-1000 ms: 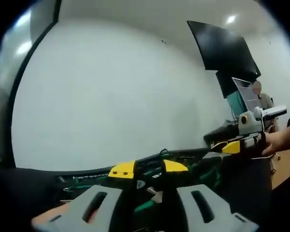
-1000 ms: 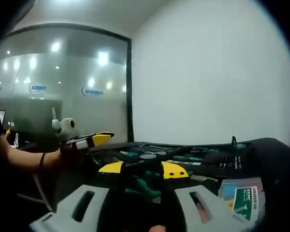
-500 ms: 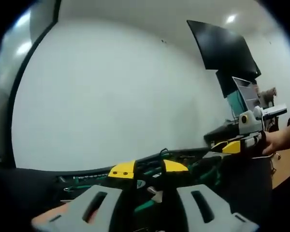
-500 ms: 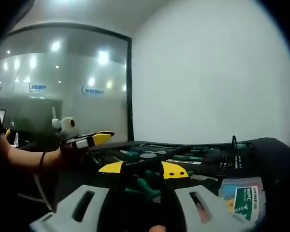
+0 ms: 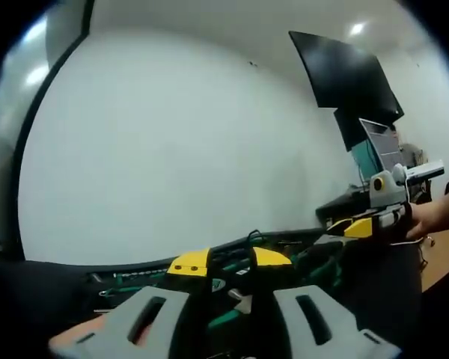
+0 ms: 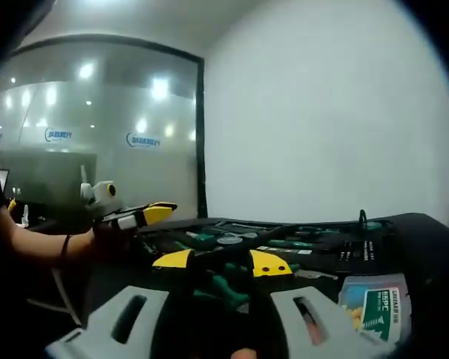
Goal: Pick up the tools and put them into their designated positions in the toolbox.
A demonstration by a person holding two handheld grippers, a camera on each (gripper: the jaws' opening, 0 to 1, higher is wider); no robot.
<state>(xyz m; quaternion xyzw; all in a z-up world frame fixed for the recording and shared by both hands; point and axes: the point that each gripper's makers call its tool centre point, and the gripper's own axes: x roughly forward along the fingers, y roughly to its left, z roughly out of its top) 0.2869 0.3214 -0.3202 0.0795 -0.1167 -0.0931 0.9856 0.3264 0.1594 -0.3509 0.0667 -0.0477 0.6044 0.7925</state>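
Hovering over black toolbox (image 6: 404, 224) of green-handled tools (image 6: 284, 244): left gripper (image 5: 228, 262), right gripper (image 6: 218, 263), yellow-tipped jaws apart.

Open black toolbox (image 6: 337, 250) lies flat; green-handled tools (image 6: 284, 244) seated in its slots.

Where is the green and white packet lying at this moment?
In the right gripper view, the packet lies low on the right, beside the right gripper and in front of the open toolbox.
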